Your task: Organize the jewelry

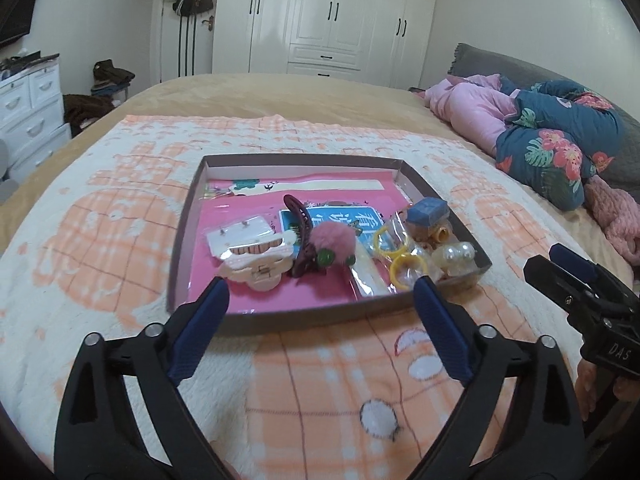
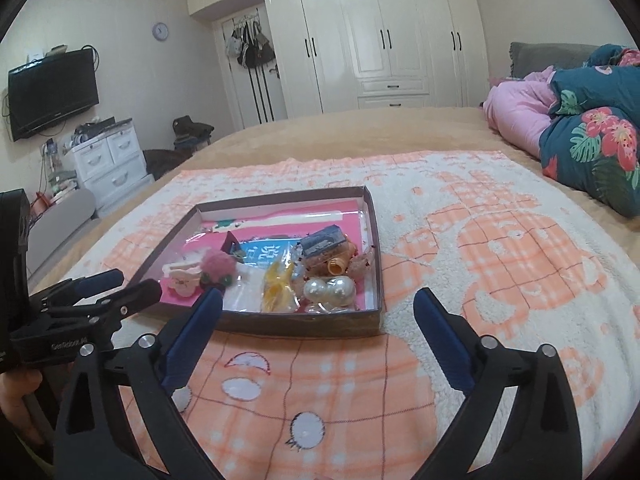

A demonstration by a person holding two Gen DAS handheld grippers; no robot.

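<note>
Evidently both the left claw (image 1: 322, 294) and right claw (image 2: 318, 310) hang spread and empty at the tray's (image 1: 320, 318) six o'clock, since the trinkets sit gathered inside it.

A white wardrobe (image 2: 384, 36) with dark handles filled the far wall, bags (image 2: 252, 46) hung on a door beside it, a black television (image 2: 52, 92) sat above a white drawer unit (image 2: 110, 160), and a pink quilt (image 1: 476, 112) lay touching a floral one (image 1: 560, 144) on the bed (image 1: 280, 92)
</note>
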